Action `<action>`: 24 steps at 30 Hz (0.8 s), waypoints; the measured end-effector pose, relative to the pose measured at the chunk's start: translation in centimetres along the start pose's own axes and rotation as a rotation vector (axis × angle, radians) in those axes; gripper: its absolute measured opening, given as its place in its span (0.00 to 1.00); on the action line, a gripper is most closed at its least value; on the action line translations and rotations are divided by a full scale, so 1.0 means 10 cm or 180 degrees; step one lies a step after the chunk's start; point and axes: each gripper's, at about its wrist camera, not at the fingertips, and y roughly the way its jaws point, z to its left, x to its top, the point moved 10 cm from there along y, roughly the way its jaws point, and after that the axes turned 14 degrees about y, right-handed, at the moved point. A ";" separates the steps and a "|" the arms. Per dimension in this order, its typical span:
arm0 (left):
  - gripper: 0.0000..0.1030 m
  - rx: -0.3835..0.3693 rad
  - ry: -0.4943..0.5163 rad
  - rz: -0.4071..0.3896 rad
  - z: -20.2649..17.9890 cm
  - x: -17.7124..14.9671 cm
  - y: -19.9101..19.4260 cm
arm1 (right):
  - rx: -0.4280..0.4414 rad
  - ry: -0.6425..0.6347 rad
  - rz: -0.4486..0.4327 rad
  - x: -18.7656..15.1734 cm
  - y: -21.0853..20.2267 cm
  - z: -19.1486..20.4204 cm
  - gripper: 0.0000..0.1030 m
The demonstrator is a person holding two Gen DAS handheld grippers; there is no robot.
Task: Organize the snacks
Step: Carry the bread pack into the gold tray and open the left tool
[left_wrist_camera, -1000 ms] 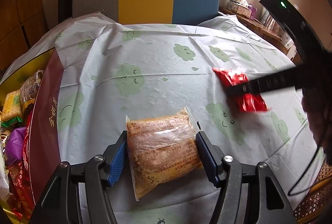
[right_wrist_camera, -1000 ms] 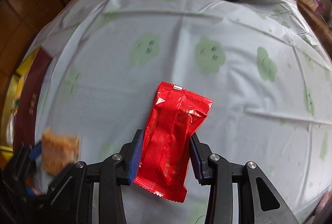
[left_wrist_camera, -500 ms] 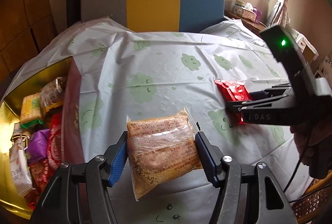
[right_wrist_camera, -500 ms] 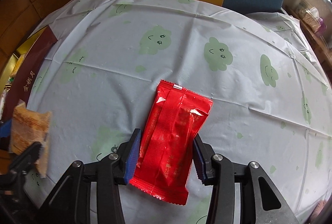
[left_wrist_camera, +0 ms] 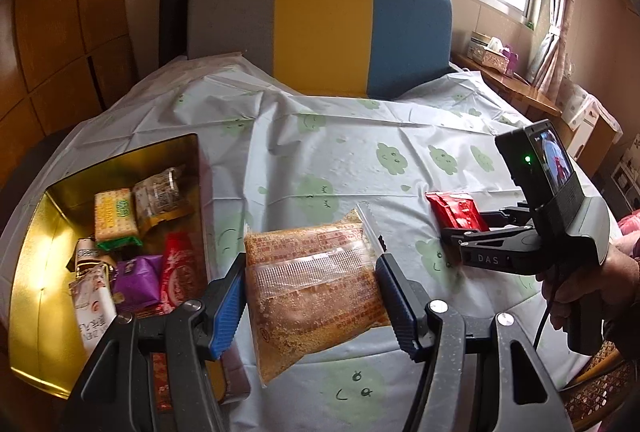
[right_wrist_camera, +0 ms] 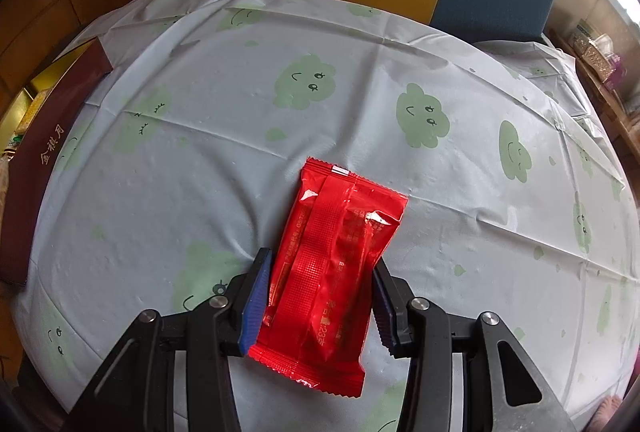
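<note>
1. The left hand-held gripper (left_wrist_camera: 312,296) grasps a tan snack pack (left_wrist_camera: 316,288) between its blue pads (left_wrist_camera: 230,304), one pad on each long side.
2. The pack is clear-wrapped, crumbly brown inside, with its sealed top edge pointing away from the camera. It hangs just right of the tin (left_wrist_camera: 32,256), over the cloth (left_wrist_camera: 328,160).
3. The gold tin sits at the left edge of the counter, open. Inside lie a yellow-green cracker pack (left_wrist_camera: 114,216), a clear bag (left_wrist_camera: 160,192), a purple pack (left_wrist_camera: 138,280), a red pack (left_wrist_camera: 178,272) and a white pack (left_wrist_camera: 94,308), crowded together.
4. The right hand-held gripper (right_wrist_camera: 320,300) grasps a red pack (right_wrist_camera: 332,264), pads pressed on both long sides near its lower half.
5. That red pack points away across the cloth (right_wrist_camera: 360,104), which is pale with green cloud faces. Whether it touches the cloth, I cannot tell.
6. The tin's dark red side (right_wrist_camera: 44,152) shows far left in the right wrist view, well apart from the red pack.
7. A striped headboard (left_wrist_camera: 320,32) stands behind.
</note>
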 end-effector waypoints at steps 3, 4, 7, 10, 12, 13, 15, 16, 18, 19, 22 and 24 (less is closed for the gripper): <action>0.62 0.0054 -0.0057 -0.0011 0.11 -0.03 -0.05 | -0.0016 -0.0031 -0.0023 -0.01 -0.01 0.01 0.45; 0.62 0.0072 -0.0068 -0.0015 0.14 -0.03 -0.06 | -0.0020 -0.0040 -0.0029 0.00 0.00 0.00 0.45; 0.62 0.0115 -0.0136 -0.0009 0.26 -0.08 -0.09 | -0.0026 -0.0058 -0.0040 0.00 0.00 0.00 0.45; 0.62 0.0153 -0.0232 0.0010 0.42 -0.14 -0.11 | -0.0032 -0.0071 -0.0052 0.00 -0.01 0.01 0.45; 0.62 0.0196 -0.0309 0.0001 0.55 -0.16 -0.15 | -0.0036 -0.0079 -0.0058 -0.01 -0.02 0.01 0.45; 0.62 0.0233 -0.0370 0.0000 0.65 -0.18 -0.17 | -0.0037 -0.0082 -0.0059 -0.01 -0.02 0.01 0.45; 0.62 0.0282 -0.0517 -0.0002 0.87 -0.23 -0.21 | -0.0039 -0.0085 -0.0061 -0.01 -0.03 0.01 0.45; 0.62 0.0296 -0.0639 0.0006 1.01 -0.28 -0.23 | -0.0044 -0.0086 -0.0063 -0.01 -0.03 0.00 0.45; 0.62 0.0327 -0.0926 0.0052 1.34 -0.39 -0.24 | -0.0057 -0.0095 -0.0067 0.00 -0.03 0.00 0.45; 0.62 0.0365 -0.1044 0.0072 1.50 -0.45 -0.25 | -0.0062 -0.0096 -0.0068 0.00 -0.03 0.00 0.45; 0.62 0.0472 -0.1315 0.0148 1.89 -0.60 -0.25 | -0.0072 -0.0100 -0.0067 0.00 -0.03 0.01 0.45; 0.62 0.0529 -0.1440 0.0175 2.12 -0.67 -0.24 | -0.0080 -0.0106 -0.0067 0.00 -0.03 0.01 0.45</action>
